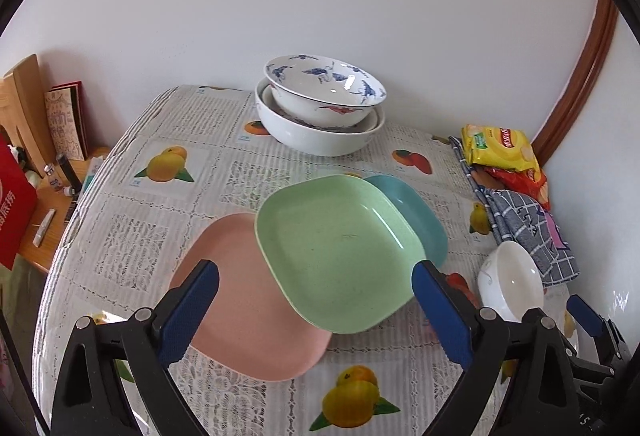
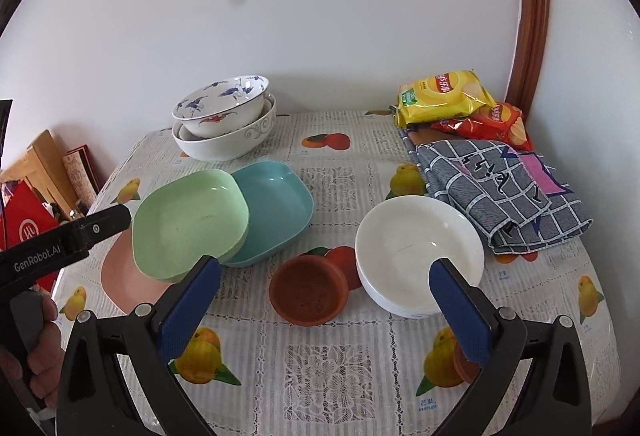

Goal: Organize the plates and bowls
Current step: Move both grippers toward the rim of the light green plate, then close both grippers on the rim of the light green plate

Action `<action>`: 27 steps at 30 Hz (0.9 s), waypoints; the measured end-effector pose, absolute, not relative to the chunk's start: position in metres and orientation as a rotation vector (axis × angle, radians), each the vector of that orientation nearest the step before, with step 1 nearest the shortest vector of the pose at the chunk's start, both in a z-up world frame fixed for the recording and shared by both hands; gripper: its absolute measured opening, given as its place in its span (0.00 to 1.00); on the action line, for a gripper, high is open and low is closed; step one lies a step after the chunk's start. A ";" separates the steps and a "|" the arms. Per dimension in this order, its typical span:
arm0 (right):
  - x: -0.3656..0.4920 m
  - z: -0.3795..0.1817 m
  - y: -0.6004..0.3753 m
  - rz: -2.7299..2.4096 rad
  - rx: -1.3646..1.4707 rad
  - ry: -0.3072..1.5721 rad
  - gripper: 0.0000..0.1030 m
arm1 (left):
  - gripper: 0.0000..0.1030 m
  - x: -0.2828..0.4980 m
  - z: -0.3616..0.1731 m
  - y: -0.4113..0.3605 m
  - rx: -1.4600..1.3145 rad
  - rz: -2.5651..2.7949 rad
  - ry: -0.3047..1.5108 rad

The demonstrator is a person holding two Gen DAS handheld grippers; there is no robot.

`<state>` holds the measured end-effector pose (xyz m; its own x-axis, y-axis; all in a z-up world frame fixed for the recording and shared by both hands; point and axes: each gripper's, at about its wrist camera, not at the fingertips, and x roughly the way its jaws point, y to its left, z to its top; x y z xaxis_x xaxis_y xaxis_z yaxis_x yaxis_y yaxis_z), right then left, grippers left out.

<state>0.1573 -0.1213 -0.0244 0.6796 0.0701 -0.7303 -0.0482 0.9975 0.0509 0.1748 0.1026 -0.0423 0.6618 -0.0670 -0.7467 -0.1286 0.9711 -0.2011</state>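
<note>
Plates (image 2: pixel 188 220); tongs handle (image 2: pixel 52 252) "GenRobot.AI", seemingly.

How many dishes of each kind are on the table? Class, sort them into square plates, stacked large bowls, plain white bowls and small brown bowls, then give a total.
Square plastic plates: 3 (pink, green, teal)
Large white ceramic bowls, stacked: 2 (blue-patterned upper bowl, lower bowl)
Plain white round bowl: 1
Small brown round bowl: 1
Total: 7
</note>
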 end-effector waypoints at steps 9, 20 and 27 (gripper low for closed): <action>0.190 -0.039 -0.100 0.154 0.083 0.866 0.89 | 0.80 0.200 -0.067 0.123 -0.234 0.089 0.908; 0.222 -0.067 -0.077 0.195 0.100 0.932 0.69 | 0.63 0.235 -0.092 0.137 -0.245 0.106 0.935; 0.233 -0.083 -0.069 0.216 0.123 0.975 0.62 | 0.60 0.257 -0.100 0.131 -0.222 0.074 0.936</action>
